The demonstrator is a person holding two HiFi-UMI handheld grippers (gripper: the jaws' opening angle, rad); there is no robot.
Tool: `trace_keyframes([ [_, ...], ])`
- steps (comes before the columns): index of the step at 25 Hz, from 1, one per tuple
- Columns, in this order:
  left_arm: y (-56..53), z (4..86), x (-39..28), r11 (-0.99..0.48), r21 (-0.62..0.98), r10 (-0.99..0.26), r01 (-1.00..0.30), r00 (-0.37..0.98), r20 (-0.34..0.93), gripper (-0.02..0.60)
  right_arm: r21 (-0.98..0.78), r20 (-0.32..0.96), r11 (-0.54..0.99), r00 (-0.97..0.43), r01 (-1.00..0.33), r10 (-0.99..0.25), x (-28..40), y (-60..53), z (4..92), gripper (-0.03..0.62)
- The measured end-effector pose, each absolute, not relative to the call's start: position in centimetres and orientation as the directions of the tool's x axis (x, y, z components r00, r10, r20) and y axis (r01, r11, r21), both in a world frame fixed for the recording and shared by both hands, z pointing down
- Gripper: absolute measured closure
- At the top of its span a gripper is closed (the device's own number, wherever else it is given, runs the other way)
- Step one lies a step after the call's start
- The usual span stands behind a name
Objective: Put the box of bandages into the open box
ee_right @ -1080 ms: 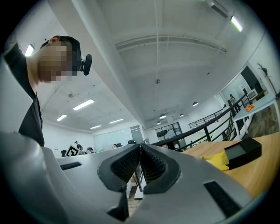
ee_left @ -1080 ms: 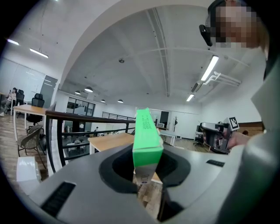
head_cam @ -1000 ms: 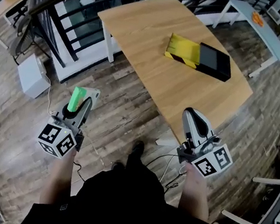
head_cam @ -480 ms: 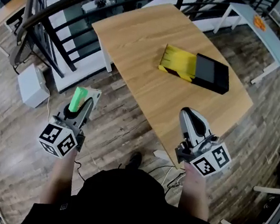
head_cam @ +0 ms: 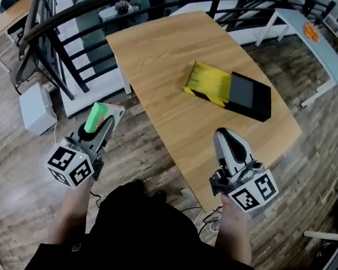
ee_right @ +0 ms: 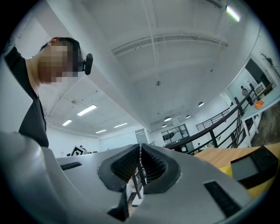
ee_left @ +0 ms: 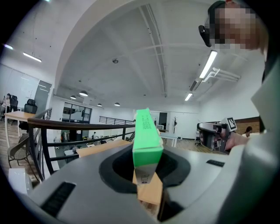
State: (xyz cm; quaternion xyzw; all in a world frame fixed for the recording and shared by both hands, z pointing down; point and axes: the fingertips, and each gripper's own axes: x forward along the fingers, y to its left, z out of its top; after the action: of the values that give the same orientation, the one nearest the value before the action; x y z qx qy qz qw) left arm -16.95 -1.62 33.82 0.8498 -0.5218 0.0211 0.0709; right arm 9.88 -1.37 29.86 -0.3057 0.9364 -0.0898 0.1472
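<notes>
**Bandage box gripped in the left gripper, short of the table**

One green box of bandages (head_cam: 96, 116) sat between the jaws of the left gripper (head_cam: 102, 126), which were clenched on its lower part, the rest rising clear above them. It hung over the wooden floor (head_cam: 154, 145), just left of the table (head_cam: 165, 46) and well apart from the single open box (head_cam: 230, 91), a black tray with a yellow flap lying on the tabletop. The right gripper (head_cam: 226, 142) was over the table's near corner, its jaws pressed together with nothing between them. Both forearms reached forward side by side, the two grippers pointing away from the person. Each gripper carried one marker cube, two in all.
</notes>
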Motion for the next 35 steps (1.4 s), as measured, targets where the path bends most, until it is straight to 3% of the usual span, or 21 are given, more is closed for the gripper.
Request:
trace_keyframes([
  [35, -31.3, 37.2, -21.0, -0.675, 0.191, -0.703, -0.713, 0.700, 0.127, 0.491, -0.286, -0.090, 0.583, -0.585, -0.760, -0.806, 3.7, -24.4, 31.5, 0.556],
])
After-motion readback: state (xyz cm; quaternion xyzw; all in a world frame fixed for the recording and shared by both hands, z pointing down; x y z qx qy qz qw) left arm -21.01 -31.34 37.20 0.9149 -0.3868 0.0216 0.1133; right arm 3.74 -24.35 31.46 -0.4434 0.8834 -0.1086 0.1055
